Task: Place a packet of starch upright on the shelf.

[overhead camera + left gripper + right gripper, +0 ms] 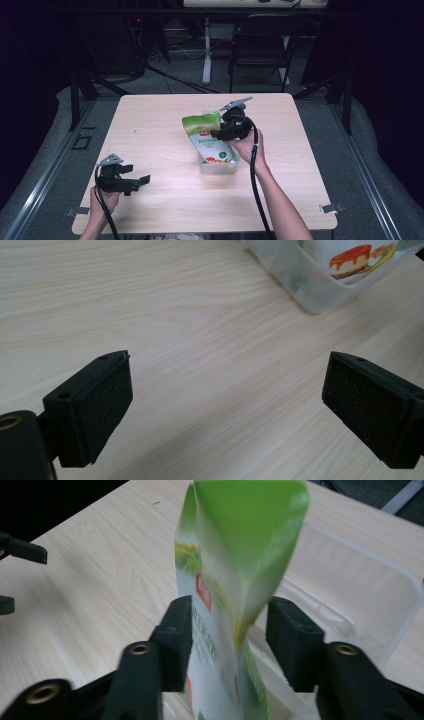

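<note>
Your left gripper rests at 7 o'clock near the pale wood-grain table's front edge, jaws spread over bare board. Toward centre, your right gripper has its jaws parted, the glossy green-and-white plastic pouch between them, standing tilted in the clear rectangular plastic container; free tabletop lies beyond.
</note>
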The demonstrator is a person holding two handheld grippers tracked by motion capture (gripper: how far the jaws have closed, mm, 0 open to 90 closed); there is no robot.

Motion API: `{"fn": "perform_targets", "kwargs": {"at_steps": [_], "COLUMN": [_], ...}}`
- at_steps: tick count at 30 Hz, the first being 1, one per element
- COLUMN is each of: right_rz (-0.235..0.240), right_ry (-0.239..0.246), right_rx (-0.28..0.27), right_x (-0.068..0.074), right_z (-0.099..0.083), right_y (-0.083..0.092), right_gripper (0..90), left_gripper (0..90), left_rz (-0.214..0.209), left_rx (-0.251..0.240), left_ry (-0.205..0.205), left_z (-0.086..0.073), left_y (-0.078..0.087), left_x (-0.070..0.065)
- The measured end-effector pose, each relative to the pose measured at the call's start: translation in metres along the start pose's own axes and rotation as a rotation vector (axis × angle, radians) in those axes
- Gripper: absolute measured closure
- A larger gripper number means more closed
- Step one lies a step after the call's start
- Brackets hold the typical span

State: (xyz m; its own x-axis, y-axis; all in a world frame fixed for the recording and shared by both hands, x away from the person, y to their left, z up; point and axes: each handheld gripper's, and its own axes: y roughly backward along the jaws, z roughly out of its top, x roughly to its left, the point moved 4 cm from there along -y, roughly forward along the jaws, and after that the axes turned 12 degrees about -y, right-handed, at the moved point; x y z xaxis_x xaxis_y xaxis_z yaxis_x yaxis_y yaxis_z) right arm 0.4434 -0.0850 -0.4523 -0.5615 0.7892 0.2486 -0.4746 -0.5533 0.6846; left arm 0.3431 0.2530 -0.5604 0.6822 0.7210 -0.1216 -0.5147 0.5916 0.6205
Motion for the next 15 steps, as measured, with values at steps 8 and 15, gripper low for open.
{"fn": "perform_targets", "kwargs": {"at_steps": [8,15], "right_rz": [-0.089,-0.092], "right_ry": [0.111,0.083], "right_rx": [0.006,-0.002], "right_x": [0.014,0.004], "right_z": [0.014,0.005], "right_y": [0.005,0.013], "right_gripper": [81.3,81.4], "left_gripper": [6.0,5.9], "left_rz": [0.0,0.0], "left_rx": [-0.004,-0.003], "left_ry": [-0.001,-0.001], "left_z": [-0.001,0.0], "left_y": [0.001,0.001], "left_x": [0.001,0.0]}}
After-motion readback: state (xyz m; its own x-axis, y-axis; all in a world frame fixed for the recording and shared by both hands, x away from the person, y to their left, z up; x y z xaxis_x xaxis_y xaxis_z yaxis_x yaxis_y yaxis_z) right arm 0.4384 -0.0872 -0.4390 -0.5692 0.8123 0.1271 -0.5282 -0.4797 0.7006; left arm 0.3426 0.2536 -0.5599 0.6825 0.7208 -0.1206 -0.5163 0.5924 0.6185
